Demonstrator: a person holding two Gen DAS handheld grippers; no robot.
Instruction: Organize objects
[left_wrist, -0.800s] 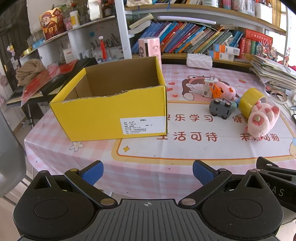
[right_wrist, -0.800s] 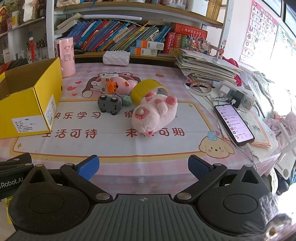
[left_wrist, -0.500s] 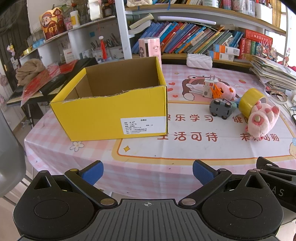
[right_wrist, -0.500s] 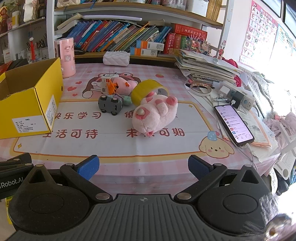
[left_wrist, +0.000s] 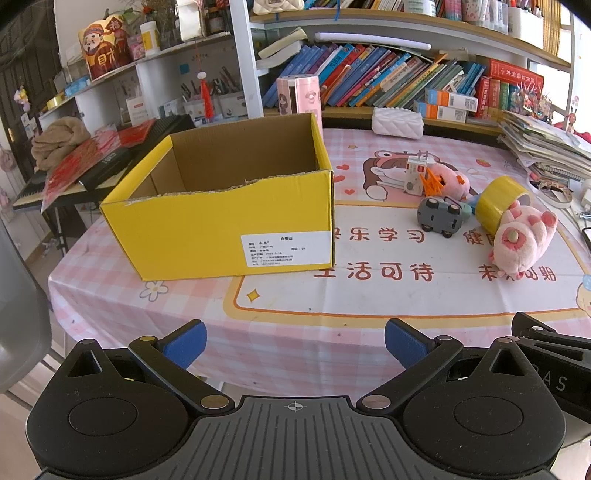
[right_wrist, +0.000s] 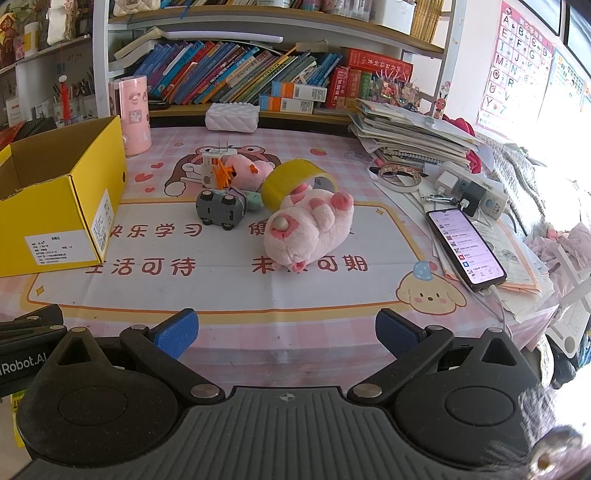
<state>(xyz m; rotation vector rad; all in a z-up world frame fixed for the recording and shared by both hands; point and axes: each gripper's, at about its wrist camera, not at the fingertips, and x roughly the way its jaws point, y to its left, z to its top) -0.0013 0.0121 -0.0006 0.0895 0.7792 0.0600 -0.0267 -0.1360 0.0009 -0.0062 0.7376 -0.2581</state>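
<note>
**Mia:** What are the two tongs doing?

**Ben:** The left gripper (left_wrist: 294, 343) sits at the near edge of the table (left_wrist: 280, 347). Its blue tips are spread wide and there is nothing between them. The right gripper (right_wrist: 286, 334) is the same: wide apart, holding nothing. The two sit side by side.

**Mia:** Where is the box?

**Ben:** The yellow box (left_wrist: 225, 221) stands in front of the left gripper, a bit to its left. Its top is open, and the part of the inside that shows is bare brown card. From the right gripper it is far over to the left (right_wrist: 55, 206).

**Mia:** And the toys?

**Ben:** They are in a little bunch ahead of the right gripper. The pink plush toy (right_wrist: 308, 229) lies closest, right in front. The roll of yellow tape (right_wrist: 295, 182) stands on its edge just behind the plush and touches it. The gray toy car (right_wrist: 219, 210) is to the left of the plush, close by. Behind the car are a small white block with an orange piece (right_wrist: 216, 170) and a second pink plush (right_wrist: 245, 171).

**Mia:** Is any toy in the box?

**Ben:** All of those toys lie on the table, well apart from the box. From the left gripper they are off to the right.

**Mia:** What else is close to the right gripper?

**Ben:** A phone (right_wrist: 465, 247) with its screen lit lies off to its right, on some papers.
</note>
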